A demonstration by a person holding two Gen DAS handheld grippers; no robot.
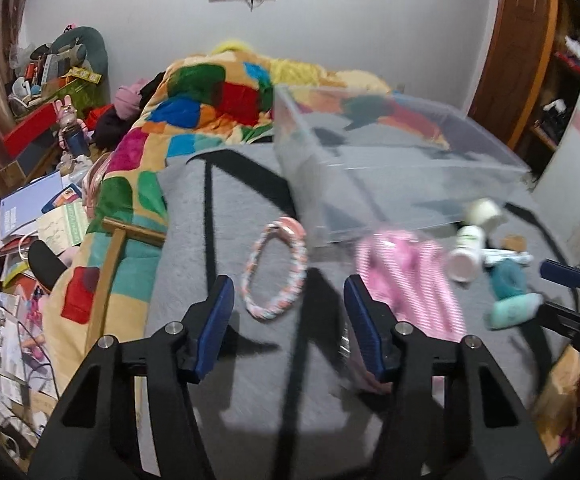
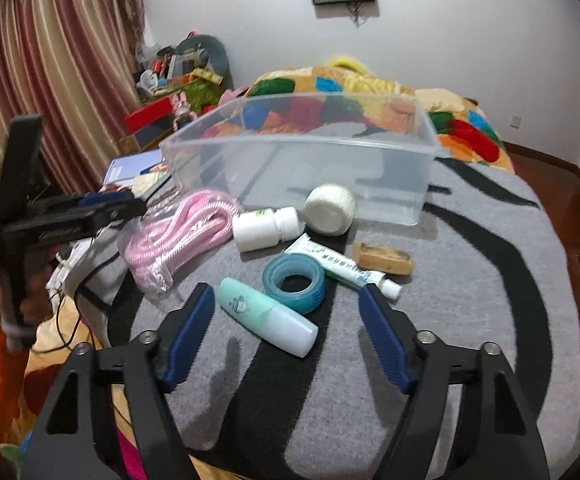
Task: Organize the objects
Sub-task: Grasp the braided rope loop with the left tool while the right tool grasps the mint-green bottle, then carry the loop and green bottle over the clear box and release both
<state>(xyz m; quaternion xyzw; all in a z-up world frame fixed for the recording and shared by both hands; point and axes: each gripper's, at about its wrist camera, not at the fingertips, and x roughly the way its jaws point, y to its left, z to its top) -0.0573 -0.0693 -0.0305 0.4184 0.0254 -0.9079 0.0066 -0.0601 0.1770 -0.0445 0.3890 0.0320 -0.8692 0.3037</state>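
A clear plastic bin (image 2: 297, 168) stands empty on the grey blanket, also in the left wrist view (image 1: 389, 160). In front of it lie a pink rope in a bag (image 2: 178, 232), a white pill bottle (image 2: 266, 226), a white gauze roll (image 2: 329, 208), a teal tape roll (image 2: 293, 280), a tube (image 2: 341, 266), a brown bar (image 2: 383, 258) and a mint roll-on bottle (image 2: 266, 320). A braided ring (image 1: 274, 272) lies left of the rope. My left gripper (image 1: 288, 312) is open above the ring's near side. My right gripper (image 2: 286, 332) is open around the mint bottle.
A colourful quilt (image 1: 210, 108) is piled behind the bin. Books and clutter (image 1: 38, 216) cover the floor left of the bed. Curtains (image 2: 50, 80) hang at the left. A wooden door (image 1: 525, 40) is at the right.
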